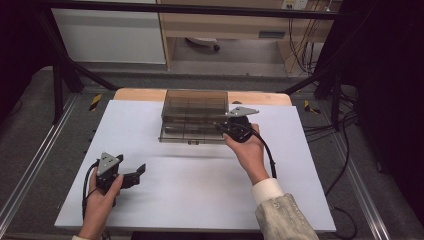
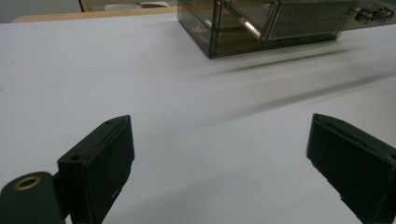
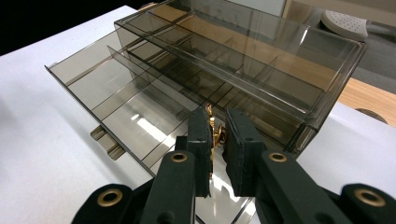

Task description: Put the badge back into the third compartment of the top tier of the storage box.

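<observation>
High view: smoky clear drawer box (image 1: 195, 107) sits at far centre of white table sheet (image 1: 190, 190), its lower drawer (image 1: 187, 134) pulled out toward the near side. Right gripper (image 1: 223, 128), held in right hand (image 1: 247, 150), is at the drawer's right end, over its near right corner; grey plate on top. Left gripper (image 1: 140, 171) is near left, well apart from the box, held in left hand (image 1: 100, 200) low over bare sheet, jaws wide apart w/ nothing btwn them. Left gripper view: 2 black jaws stand far apart, w/ white sheet in the gap; left gripper (image 2: 219, 154) holds nothing; drawer box (image 2: 261, 23) is far right, drawer out. Right gripper view: right gripper (image 3: 217, 135) has jaws nearly together, pinching a small gold-coloured metal piece (image 3: 214, 133); can't tell what it is. It hangs over the open drawer (image 3: 130, 107) w/ its dividers, near the drawer's right end; box (image 3: 261, 60) w/ its upper compartments behind.
</observation>
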### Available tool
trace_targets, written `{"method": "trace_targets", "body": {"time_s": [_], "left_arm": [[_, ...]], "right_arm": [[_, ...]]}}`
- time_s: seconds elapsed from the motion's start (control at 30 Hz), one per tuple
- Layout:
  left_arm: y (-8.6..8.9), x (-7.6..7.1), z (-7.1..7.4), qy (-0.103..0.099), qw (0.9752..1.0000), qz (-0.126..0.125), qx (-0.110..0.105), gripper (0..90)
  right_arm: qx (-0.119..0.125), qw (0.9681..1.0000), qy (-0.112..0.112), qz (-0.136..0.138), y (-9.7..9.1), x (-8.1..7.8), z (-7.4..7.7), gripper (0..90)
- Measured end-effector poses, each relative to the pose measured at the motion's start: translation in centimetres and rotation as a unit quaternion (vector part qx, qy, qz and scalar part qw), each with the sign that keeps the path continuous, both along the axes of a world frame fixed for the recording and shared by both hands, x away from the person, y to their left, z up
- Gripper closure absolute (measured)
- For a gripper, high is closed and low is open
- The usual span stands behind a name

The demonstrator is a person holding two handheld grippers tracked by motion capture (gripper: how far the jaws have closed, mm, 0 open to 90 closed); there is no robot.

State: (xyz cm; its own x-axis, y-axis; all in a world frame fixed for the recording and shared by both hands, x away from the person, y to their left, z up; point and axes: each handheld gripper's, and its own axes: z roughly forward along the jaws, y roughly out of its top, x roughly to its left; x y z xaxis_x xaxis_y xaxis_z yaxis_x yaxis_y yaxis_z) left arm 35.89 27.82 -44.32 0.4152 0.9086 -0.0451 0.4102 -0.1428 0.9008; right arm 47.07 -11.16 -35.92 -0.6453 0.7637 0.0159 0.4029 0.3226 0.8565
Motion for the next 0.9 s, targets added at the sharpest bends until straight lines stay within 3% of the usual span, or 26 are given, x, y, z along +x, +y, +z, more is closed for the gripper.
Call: {"method": "trace_targets", "body": {"time_s": [0.17,0.9], "left_arm": [[0.2,0.0,0.0,0.002,1.0000,0.004,-0.007,7.5],[0.1,0.0,0.0,0.000,1.0000,0.000,-0.002,7.4]], "right_arm": [[-0.002,1.0000,0.002,0.003,0.2,0.0,-0.1,80.9],[-0.015,0.9999,0.008,0.003,1.1,-0.1,-0.7,80.9]]}}
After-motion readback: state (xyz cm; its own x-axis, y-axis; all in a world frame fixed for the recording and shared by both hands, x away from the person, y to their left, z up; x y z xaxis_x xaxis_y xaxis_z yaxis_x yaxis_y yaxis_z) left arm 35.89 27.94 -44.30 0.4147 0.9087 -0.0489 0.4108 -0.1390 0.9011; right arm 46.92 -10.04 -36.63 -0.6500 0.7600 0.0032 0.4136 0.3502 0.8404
